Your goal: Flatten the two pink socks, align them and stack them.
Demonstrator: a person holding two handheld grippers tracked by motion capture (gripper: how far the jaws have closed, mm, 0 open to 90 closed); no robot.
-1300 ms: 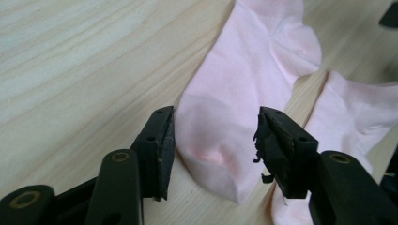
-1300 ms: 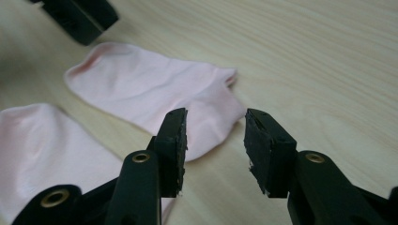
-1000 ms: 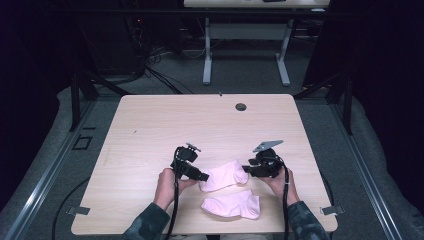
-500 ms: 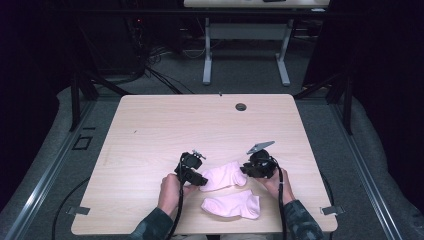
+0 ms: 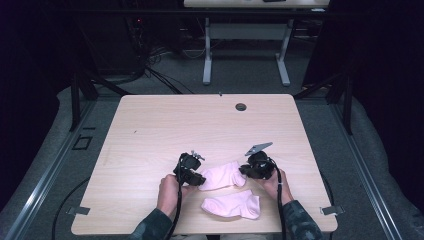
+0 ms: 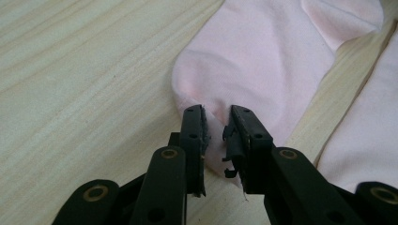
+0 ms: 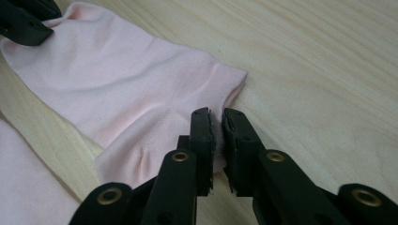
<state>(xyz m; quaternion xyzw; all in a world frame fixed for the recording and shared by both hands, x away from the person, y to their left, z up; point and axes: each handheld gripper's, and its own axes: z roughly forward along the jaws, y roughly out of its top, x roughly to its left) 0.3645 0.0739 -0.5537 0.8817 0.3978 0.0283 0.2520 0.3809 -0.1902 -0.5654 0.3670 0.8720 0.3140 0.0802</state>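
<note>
The upper pale pink cotton sock (image 5: 222,175) lies flat on the light wooden counter (image 5: 165,130), long axis running between the hands. The left gripper (image 6: 217,136) has just been closing, jaws pinching one end; the right gripper (image 7: 218,136), likewise closing, clamps the other. A second pink sock (image 5: 231,206) lies nearer the person
</note>
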